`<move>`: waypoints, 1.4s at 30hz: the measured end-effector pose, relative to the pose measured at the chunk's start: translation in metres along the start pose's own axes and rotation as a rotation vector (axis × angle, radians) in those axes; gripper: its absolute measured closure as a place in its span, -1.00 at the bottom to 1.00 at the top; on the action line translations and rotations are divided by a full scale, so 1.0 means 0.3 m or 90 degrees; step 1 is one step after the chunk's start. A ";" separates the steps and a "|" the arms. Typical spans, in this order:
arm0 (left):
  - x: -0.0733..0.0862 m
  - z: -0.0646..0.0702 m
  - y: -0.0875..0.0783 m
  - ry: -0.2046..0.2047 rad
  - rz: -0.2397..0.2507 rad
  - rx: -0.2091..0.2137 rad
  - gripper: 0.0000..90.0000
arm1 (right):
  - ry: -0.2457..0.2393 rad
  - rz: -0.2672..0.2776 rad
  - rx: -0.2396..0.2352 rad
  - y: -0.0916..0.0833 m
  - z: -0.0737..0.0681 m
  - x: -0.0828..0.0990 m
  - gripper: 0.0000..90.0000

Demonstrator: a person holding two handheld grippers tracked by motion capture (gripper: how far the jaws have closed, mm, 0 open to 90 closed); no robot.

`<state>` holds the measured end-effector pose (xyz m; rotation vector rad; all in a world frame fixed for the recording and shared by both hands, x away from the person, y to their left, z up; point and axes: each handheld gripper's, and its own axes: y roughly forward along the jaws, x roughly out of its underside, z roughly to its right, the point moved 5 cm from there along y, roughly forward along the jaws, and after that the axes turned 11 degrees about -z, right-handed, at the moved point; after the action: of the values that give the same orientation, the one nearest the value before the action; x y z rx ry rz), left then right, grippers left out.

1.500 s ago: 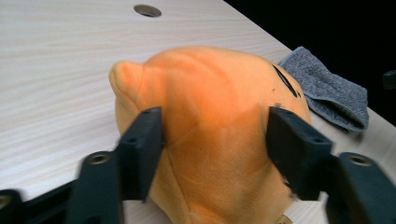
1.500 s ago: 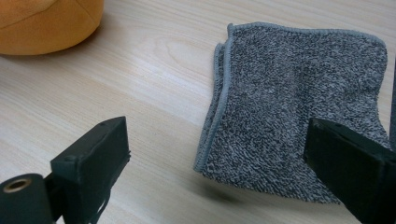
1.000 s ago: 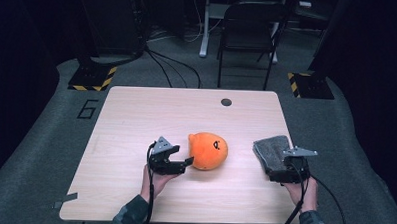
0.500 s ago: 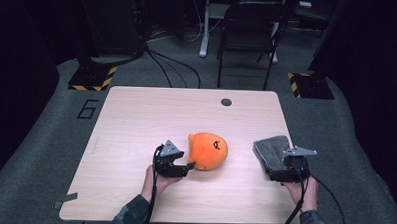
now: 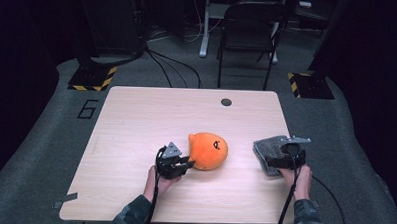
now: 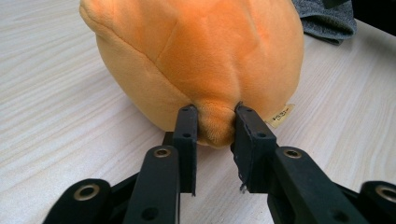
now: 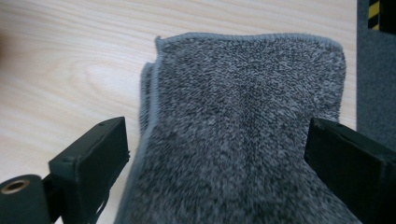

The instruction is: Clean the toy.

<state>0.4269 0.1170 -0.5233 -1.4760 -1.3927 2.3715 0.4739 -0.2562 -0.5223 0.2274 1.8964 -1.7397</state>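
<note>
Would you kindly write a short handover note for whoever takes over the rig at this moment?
Left gripper: jaws have just been closing and now pinch a fold at the base of the orange plush toy, which lies mid-table.
Right gripper: open, jaws either side of the folded grey towel near the table's right edge; not yet gripped.
Done: plush toy grasped.
Left: probably close on the towel, then move either item; the plush toy is not lifted yet.

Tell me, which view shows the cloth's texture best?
The right gripper view: the grey cloth is close and its weave is clear. The high view shows it small; the left gripper view shows a corner.
</note>
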 end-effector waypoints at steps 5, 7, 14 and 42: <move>0.002 0.001 0.001 -0.004 0.006 0.006 0.66 | 0.005 -0.024 0.017 0.071 0.014 -0.012 -0.89; 0.003 -0.002 0.000 -0.004 0.006 0.009 0.67 | -0.002 -0.037 0.015 0.094 0.012 -0.011 -0.78; 0.003 -0.003 0.001 -0.005 0.010 0.008 0.68 | 0.004 -0.035 -0.005 0.093 0.019 0.004 -0.32; -0.010 -0.005 0.008 0.000 0.026 0.003 0.70 | -0.014 0.076 -0.064 -0.089 -0.065 -0.039 0.56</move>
<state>0.4305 0.1153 -0.5229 -1.5169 -1.3686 2.3967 0.4653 -0.2386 -0.4931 0.2772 1.9080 -1.5591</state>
